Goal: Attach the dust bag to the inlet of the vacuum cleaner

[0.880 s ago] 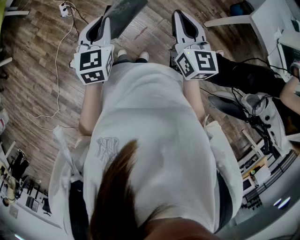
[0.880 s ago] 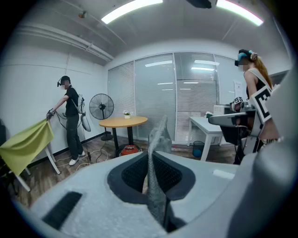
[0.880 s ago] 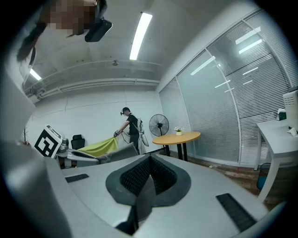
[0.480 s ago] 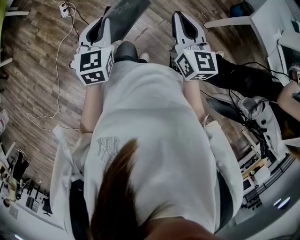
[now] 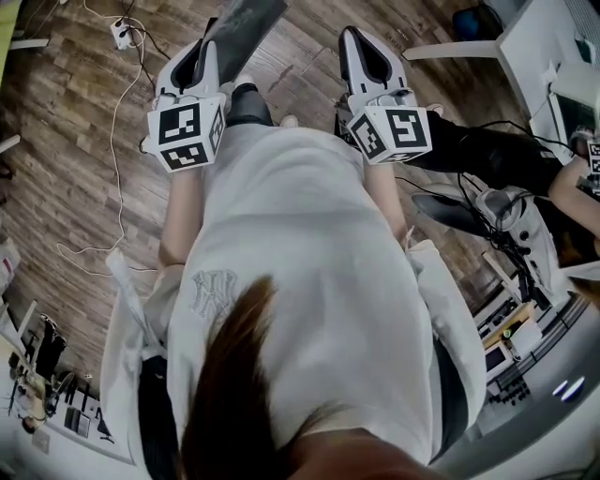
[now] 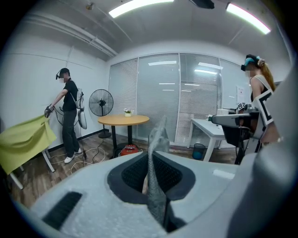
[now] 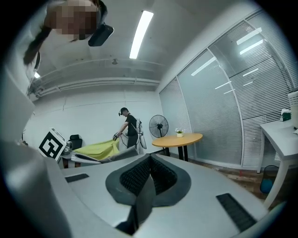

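Left gripper [image 5: 208,47] hardly shifted, forward, pinching dust bag [image 5: 246,26], right gripper [image 5: 360,44] alongside

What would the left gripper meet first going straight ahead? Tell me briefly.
Nothing near, it seems. Beyond the bag it grips, the left gripper points over floor toward the red vacuum under the round table; which comes first, floor or vacuum, is unclear.

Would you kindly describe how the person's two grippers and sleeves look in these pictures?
The left gripper and right gripper each have a pale grey, tapered shell, and their tongs are lined with black ribbed pads. A white cube printed with black square markers sits at the back of each. The person wears a white shirt with short, loose sleeves.
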